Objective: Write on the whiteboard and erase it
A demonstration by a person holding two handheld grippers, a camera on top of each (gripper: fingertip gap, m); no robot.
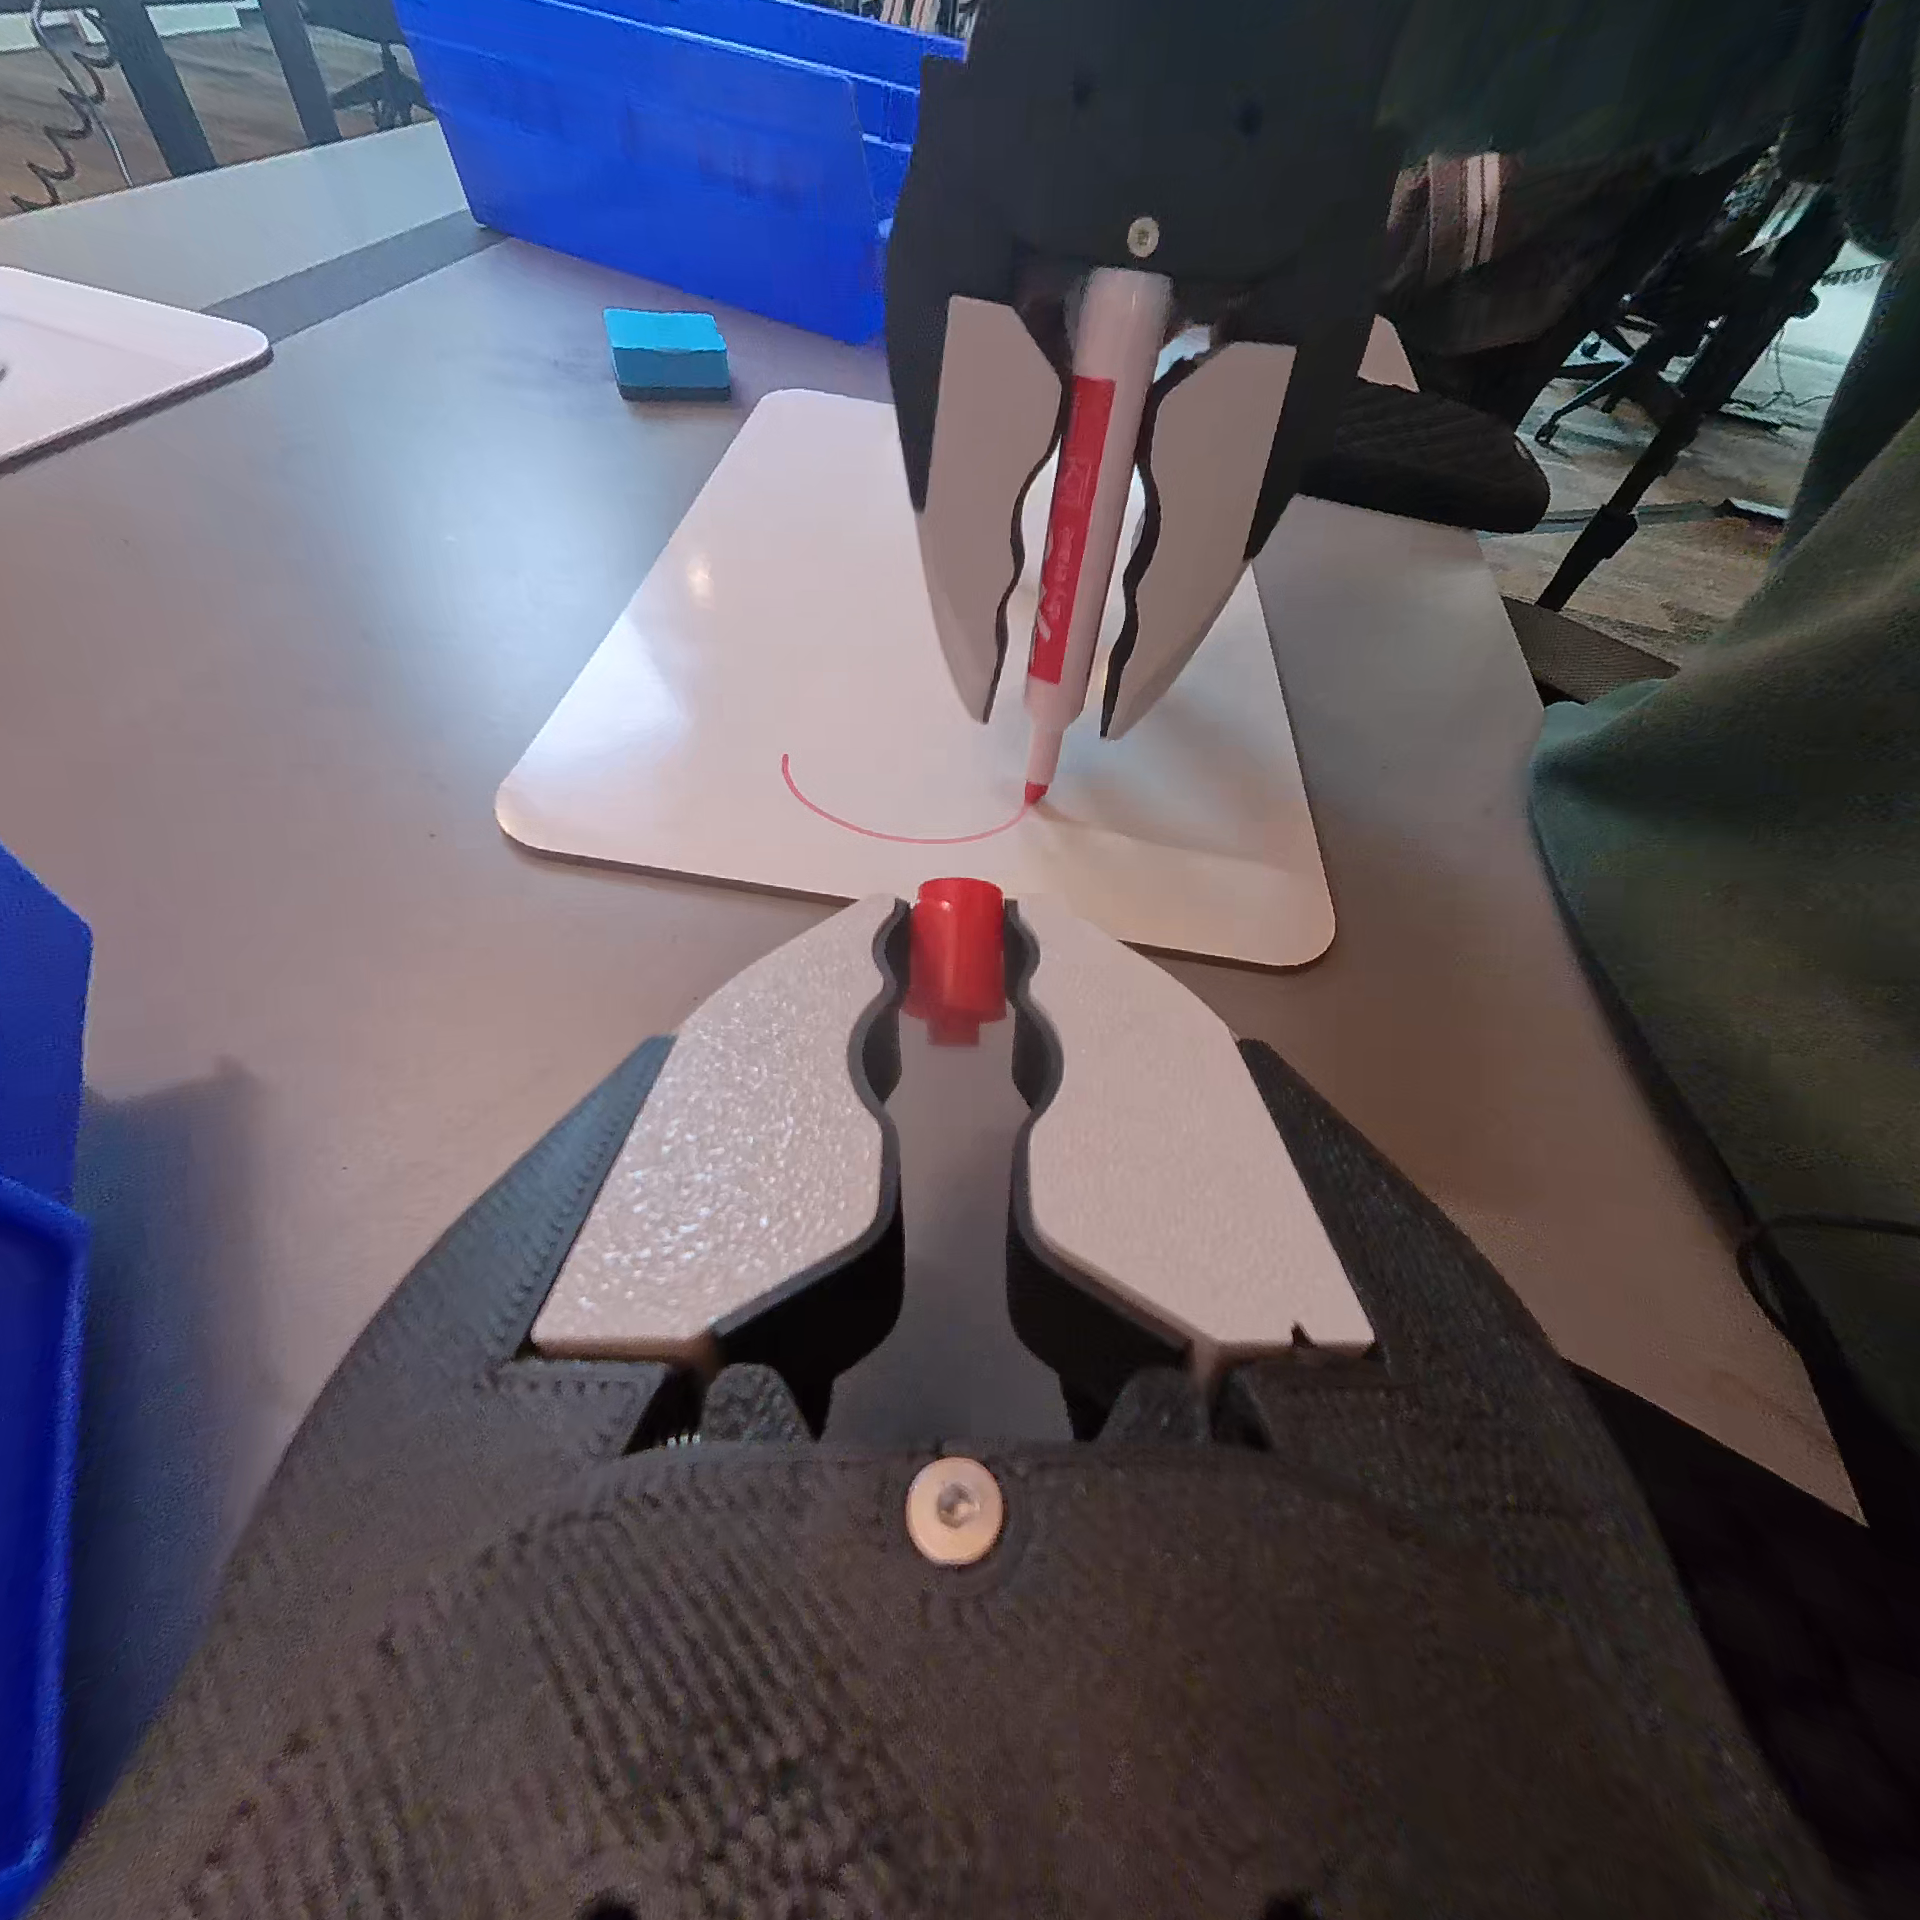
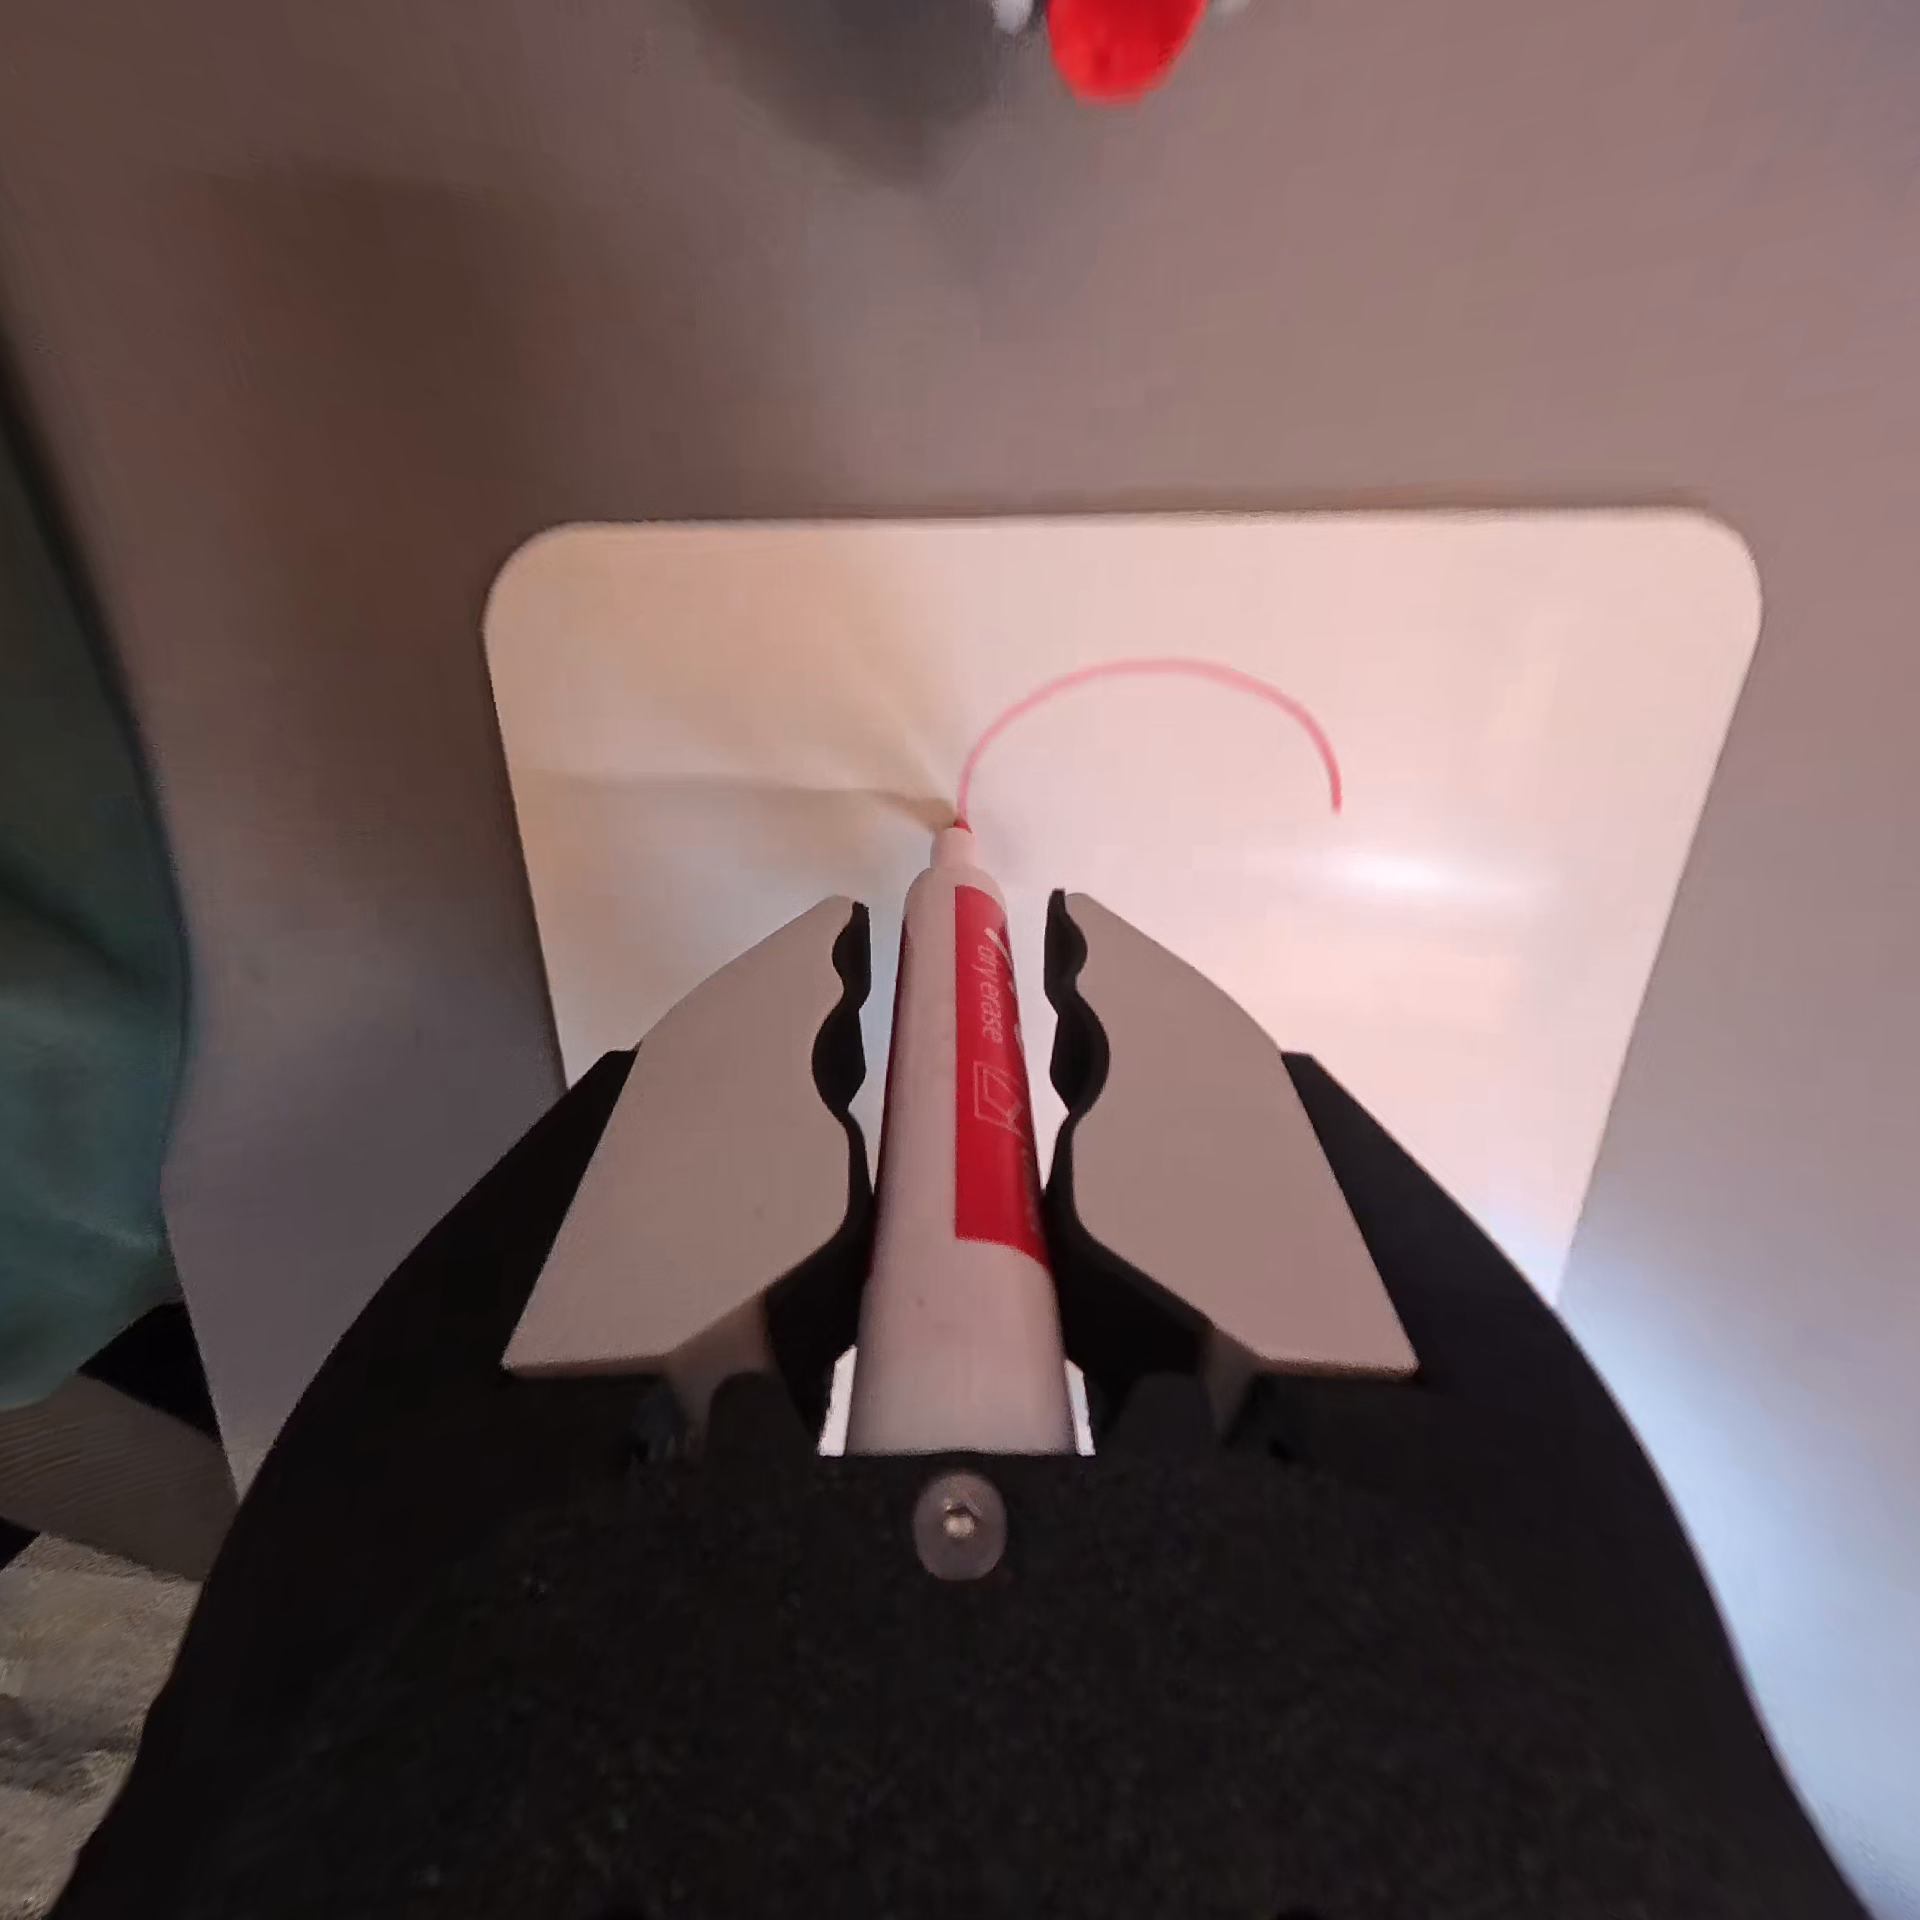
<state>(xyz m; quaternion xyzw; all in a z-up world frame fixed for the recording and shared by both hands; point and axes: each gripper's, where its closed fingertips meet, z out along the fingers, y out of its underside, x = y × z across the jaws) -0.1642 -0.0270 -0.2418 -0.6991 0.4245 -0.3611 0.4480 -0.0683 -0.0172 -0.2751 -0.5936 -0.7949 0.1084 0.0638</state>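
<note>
Eraser (image 1: 667, 353), blue block, sits on the bench (image 1: 343, 644) far left, just in front of a blue bin (image 1: 665, 135), apart from the whiteboard (image 1: 727, 665). Whiteboard lies flat mid-bench w/ a red arc (image 1: 883, 826) half drawn. Left gripper (image 1: 956, 935) hangs just short of the board's near edge, fingers closed on the red cap (image 1: 954, 961). Right gripper (image 2: 956, 914) comes down steep over the board, fingers clamped on the marker (image 2: 961, 1143) barrel, tip touching the board at the arc's end.

Step in hand, I'd judge: closing the curve. To do it well: keep tip pressure light & even, hold marker angle steady, sweep from the wrist, not by re-gripping. Board isn't pinned, so a hard push could slide it. Keep the cap held for recapping.
</note>
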